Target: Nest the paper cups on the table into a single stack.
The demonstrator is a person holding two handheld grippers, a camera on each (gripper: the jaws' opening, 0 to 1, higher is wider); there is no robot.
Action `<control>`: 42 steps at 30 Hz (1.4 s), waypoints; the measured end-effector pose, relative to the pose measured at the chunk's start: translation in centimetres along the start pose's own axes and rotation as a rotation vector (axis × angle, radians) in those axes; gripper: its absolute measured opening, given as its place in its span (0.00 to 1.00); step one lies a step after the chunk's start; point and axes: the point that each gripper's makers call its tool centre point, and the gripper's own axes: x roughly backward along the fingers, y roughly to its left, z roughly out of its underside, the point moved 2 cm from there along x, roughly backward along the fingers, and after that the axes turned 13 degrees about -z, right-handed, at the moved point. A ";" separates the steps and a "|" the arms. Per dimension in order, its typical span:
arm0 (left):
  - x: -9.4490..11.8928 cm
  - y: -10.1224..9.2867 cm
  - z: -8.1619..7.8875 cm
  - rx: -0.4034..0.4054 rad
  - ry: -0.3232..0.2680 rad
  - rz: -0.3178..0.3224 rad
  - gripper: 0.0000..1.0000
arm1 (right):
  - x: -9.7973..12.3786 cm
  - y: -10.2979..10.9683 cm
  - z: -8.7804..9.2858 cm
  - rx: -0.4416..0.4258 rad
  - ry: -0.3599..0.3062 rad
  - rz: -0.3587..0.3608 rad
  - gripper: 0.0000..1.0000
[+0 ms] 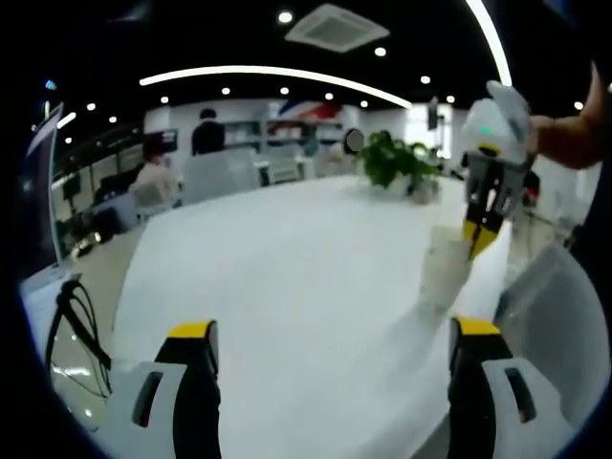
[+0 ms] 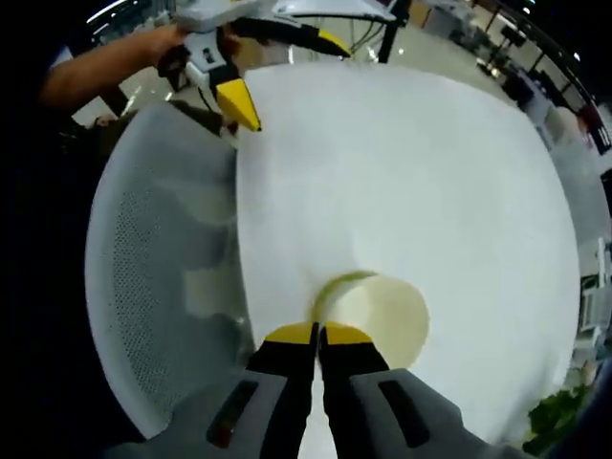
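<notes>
A: Left gripper view, item one?
B: Left gripper (image 1: 330,382), jaws standing wide apart, released, gripping nothing, hovering over the near part of the white table (image 1: 287,277).

A: Item two?
B: Right gripper (image 1: 483,234), coming down from the far right, held by a hand (image 1: 564,139). Its yellow tips are pointing down at the rim of the paper cup (image 1: 445,273), which is standing on the table's right side. The cup is blurred; how many are nested there I cannot tell.

A: Right gripper view?
B: Right gripper (image 2: 318,335), jaws closed together, seemingly pinching the near rim of the paper cup (image 2: 382,316), which is showing its open mouth from above. Probably a rim grip, for lifting or steadying.

A: Anything else?
B: Left gripper (image 2: 277,67), far left, jaws spread. A white mesh chair (image 2: 153,277) is sitting at the table's left edge.

A: Judgement?
B: The left one is likely waiting clear, leaving the cup to the right.
</notes>
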 end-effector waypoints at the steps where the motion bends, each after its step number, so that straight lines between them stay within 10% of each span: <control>1: 0.0 -0.1 0.0 0.000 0.000 0.001 0.99 | -0.1 0.0 0.1 0.001 -0.001 0.000 0.00; 17: -0.1 -0.7 -0.2 -0.010 -0.002 0.019 0.99 | 0.6 -0.1 -0.6 0.009 -0.133 -0.031 0.12; 26: 0.1 -0.8 -1.6 -0.022 -0.042 0.027 0.99 | 4.6 -1.1 -1.4 -0.030 -0.453 -0.013 0.40; 42: -0.3 -2.0 -3.4 -0.036 -0.108 0.051 0.99 | 10.1 -3.3 4.0 -0.057 -0.846 0.254 0.81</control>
